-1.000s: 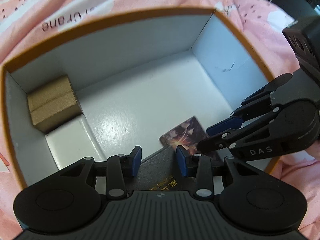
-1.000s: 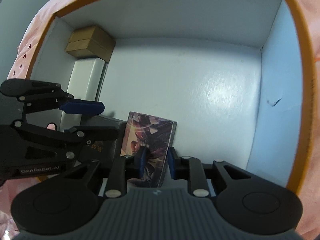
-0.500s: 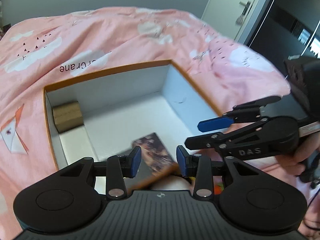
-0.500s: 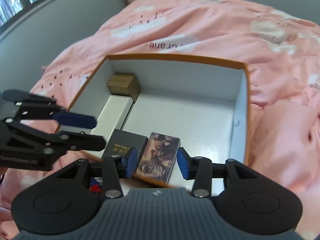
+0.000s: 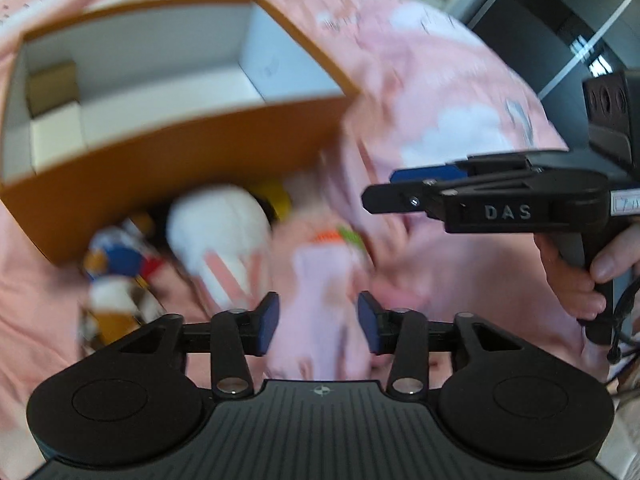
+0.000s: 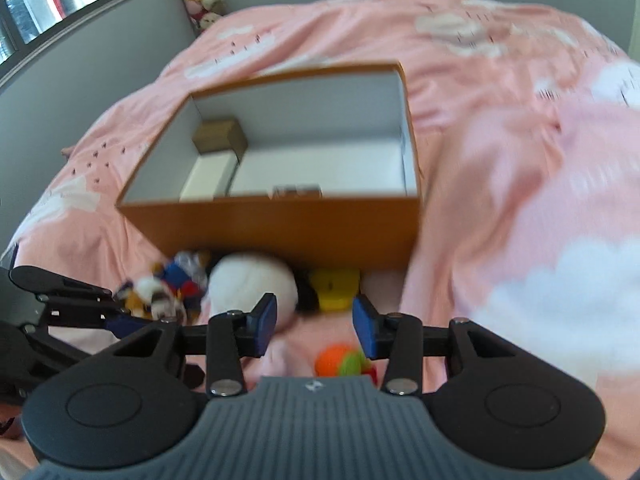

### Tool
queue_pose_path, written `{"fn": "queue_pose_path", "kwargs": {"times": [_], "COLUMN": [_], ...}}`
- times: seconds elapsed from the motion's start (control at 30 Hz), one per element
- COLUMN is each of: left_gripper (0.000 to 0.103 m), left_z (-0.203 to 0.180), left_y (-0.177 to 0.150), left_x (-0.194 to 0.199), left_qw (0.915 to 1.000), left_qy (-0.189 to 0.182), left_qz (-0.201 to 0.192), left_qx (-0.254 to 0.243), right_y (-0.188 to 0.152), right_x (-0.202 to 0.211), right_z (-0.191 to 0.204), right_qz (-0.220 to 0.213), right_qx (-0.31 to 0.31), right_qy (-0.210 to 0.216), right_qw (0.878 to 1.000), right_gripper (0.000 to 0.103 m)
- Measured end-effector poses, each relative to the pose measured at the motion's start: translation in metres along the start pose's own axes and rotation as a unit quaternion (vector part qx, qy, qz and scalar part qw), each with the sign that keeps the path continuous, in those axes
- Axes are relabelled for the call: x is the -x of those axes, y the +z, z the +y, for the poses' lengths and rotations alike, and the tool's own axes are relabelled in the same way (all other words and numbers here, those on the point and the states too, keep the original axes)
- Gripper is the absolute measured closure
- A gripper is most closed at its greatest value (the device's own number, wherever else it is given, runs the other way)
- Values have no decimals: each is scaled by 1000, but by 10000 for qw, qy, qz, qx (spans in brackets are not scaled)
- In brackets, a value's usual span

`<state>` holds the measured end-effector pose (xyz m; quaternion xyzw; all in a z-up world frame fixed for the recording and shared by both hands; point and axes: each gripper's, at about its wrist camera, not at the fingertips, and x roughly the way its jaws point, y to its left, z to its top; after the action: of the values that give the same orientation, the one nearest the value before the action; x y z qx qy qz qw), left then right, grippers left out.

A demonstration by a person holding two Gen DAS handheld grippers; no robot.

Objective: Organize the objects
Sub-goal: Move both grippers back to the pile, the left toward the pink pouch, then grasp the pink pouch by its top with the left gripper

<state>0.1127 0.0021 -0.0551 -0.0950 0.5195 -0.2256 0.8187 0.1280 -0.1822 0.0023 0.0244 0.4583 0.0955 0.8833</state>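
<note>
Bright daylight, heavy motion blur both views, fisheye bending at edges.

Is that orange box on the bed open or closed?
Open. The box has no lid on, so its white inside and a brown carton show.

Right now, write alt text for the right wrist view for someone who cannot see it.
The open right gripper hovers over toys on a pink bedspread, holding nothing. Beyond its blue fingers lie a white plush, a yellow toy and an orange-and-green toy, in front of an open orange box holding small boxes. The left gripper enters from the left.
</note>
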Motion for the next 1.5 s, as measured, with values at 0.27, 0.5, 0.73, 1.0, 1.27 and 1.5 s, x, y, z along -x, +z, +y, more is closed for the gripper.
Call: {"fn": "queue_pose_path", "kwargs": {"times": [0.27,0.5,0.73,1.0,1.27,1.5], "left_gripper": [34,25,27,89,99,74], "left_z": [-11,-20,-8,-21,-10,-5], "left_y": [-22,-34,-40,-39,-35,-38], "left_x": [-21,-33,-42,-14,7,12], "left_qw": [9986,9965,9967,9996,9972,9984], "left_qy": [259,339,158,153,692,385], "left_qz": [453,747,774,229,-179,-288], "left_qx": [-17,-153,177,-58,220,309], "right_y": [-41,-61,-71,-72,-66,-58], "right_x": [-12,-14,-13,-10,-6,-18], "right_z": [0,-4,-2,-2,4,22], "right_qz": [504,799,975,923,804,855], "right_qx": [-115,-300,-102,-90,104,503], "right_qy": [-305,-266,-207,-164,-6,164], "right_qw": [9982,9960,9950,9956,9967,9949], "right_gripper": [57,49,46,46,57,86]}}
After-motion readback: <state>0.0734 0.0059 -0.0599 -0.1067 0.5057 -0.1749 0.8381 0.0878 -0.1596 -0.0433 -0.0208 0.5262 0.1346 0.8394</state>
